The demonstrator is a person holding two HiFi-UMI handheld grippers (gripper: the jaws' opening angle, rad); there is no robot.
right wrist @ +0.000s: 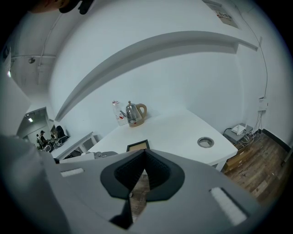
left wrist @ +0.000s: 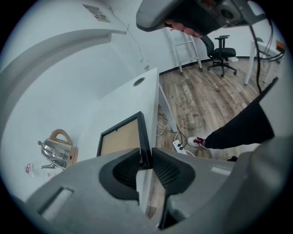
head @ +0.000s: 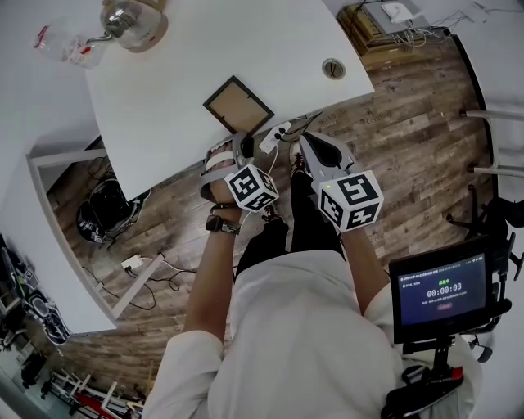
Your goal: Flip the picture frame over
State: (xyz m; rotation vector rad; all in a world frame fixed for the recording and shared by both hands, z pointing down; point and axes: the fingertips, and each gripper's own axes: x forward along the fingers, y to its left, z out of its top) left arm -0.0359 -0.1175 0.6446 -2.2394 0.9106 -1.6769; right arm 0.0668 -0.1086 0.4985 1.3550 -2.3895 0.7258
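Observation:
A black picture frame (head: 237, 105) lies back-up, brown board showing, at the near edge of the white table (head: 205, 49). My left gripper (head: 239, 141) reaches down to the frame's near edge. In the left gripper view the frame (left wrist: 121, 139) has its black edge bar running between the pads, and the left gripper (left wrist: 146, 157) is shut on that bar. My right gripper (head: 301, 141) hovers just off the table edge, right of the frame. In its own view the right gripper (right wrist: 145, 151) is shut with nothing in it, and the frame (right wrist: 138, 146) lies beyond its tips.
A steel kettle (head: 131, 20) on a wooden base and a clear plastic item (head: 61, 45) stand at the table's far left. A cable grommet (head: 333, 68) sits at its right. A power strip (head: 274, 135) lies on the wood floor below, and a monitor (head: 442, 295) stands at the right.

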